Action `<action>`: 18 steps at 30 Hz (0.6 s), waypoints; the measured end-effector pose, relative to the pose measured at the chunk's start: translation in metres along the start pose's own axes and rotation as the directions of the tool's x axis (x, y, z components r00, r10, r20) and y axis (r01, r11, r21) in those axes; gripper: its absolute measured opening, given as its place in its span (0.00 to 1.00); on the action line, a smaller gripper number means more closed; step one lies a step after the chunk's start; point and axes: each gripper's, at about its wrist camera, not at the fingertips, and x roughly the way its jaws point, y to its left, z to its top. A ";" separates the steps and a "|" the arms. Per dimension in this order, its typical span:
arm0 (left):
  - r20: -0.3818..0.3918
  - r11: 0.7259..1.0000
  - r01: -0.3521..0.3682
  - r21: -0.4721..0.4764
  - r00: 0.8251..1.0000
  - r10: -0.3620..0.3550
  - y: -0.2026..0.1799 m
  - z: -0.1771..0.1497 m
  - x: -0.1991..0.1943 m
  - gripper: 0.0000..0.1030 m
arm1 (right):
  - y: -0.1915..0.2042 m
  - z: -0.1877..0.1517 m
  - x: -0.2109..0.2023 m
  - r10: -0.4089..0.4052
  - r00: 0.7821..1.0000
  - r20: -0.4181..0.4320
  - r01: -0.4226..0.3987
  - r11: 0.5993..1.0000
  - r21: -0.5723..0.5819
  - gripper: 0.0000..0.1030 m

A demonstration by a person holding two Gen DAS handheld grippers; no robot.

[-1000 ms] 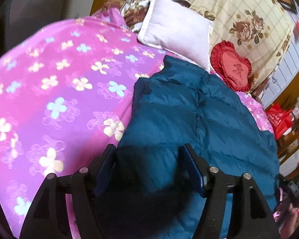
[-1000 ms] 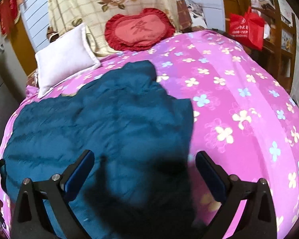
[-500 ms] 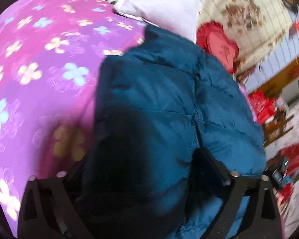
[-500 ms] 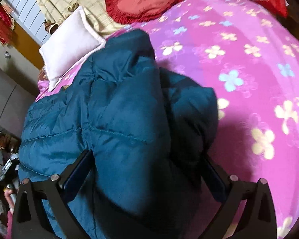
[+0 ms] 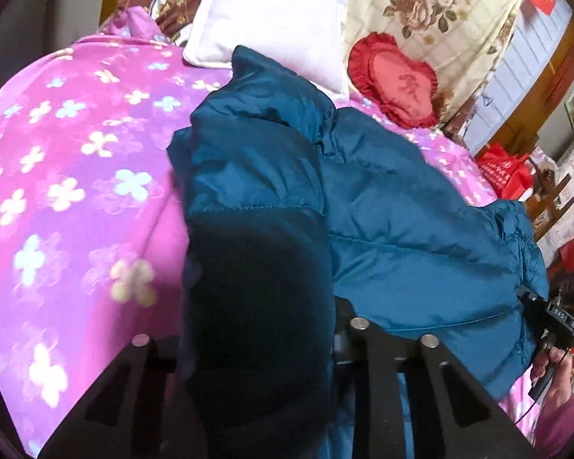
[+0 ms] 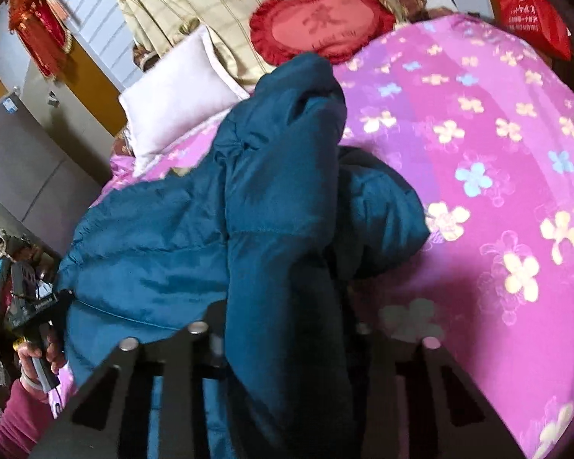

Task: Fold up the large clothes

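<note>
Teal quilted down jacket [image 5: 401,229] lies on a pink floral bedspread [image 5: 76,191], both grippers [image 5: 256,344] [image 6: 287,336] pinching lifted edges; raising them level should keep the fold even.

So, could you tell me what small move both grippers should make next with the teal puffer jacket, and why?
Probably carry the lifted edge forward, toward the white pillow, then lower it. Both the left gripper and right gripper are shut on the teal puffer jacket, raised off the pink floral bedspread; its far half lies flat.
</note>
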 end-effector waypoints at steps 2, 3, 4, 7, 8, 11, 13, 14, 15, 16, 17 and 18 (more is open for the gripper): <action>0.000 0.999 0.027 -0.018 1.000 -0.027 0.003 -0.007 -0.022 0.05 | 0.009 -0.002 -0.017 0.022 1.000 0.019 -0.022 1.000 -0.008 0.28; 0.000 0.999 0.041 -0.021 0.999 -0.041 0.005 -0.013 -0.035 0.05 | 0.014 -0.006 -0.031 0.036 0.999 0.029 -0.036 0.999 -0.013 0.28; 0.001 0.998 0.056 -0.017 0.998 -0.056 0.006 -0.020 -0.050 0.05 | 0.017 -0.009 -0.041 0.050 0.998 0.031 -0.050 0.999 -0.014 0.28; -0.019 0.997 0.082 -0.008 0.996 -0.082 0.007 -0.043 -0.085 0.05 | 0.027 -0.027 -0.075 0.092 0.995 0.024 -0.091 0.996 -0.015 0.28; -0.032 0.996 0.084 -0.002 0.996 -0.084 0.006 -0.055 -0.101 0.05 | 0.030 -0.037 -0.089 0.104 0.994 0.013 -0.104 0.994 -0.016 0.28; -0.071 0.998 0.070 0.000 0.995 -0.070 0.003 -0.080 -0.121 0.05 | 0.036 -0.063 -0.117 0.128 0.992 -0.018 -0.129 0.992 -0.014 0.29; -0.080 0.999 0.049 0.001 0.996 -0.048 0.005 -0.098 -0.128 0.07 | 0.036 -0.087 -0.133 0.128 0.990 -0.051 -0.129 0.992 -0.007 0.31; -0.081 1.000 0.016 0.010 0.997 -0.015 0.005 -0.108 -0.126 0.11 | 0.034 -0.101 -0.138 0.123 0.990 -0.067 -0.123 0.992 -0.002 0.34; -0.084 1.000 -0.011 0.015 0.996 0.013 0.002 -0.112 -0.120 0.13 | 0.033 -0.107 -0.140 0.110 0.991 -0.075 -0.111 0.994 -0.004 0.39; -0.088 0.998 -0.053 0.016 0.995 0.054 0.003 -0.119 -0.113 0.20 | 0.030 -0.118 -0.140 0.073 0.994 -0.086 -0.074 0.997 -0.011 0.41; -0.088 0.994 -0.107 0.018 0.990 0.108 0.004 -0.125 -0.104 0.29 | 0.026 -0.128 -0.135 0.029 0.995 -0.098 -0.030 1.000 -0.008 0.46; -0.077 0.988 -0.154 0.020 0.985 0.155 0.005 -0.131 -0.096 0.35 | 0.023 -0.135 -0.132 -0.006 0.994 -0.105 0.005 1.000 -0.005 0.56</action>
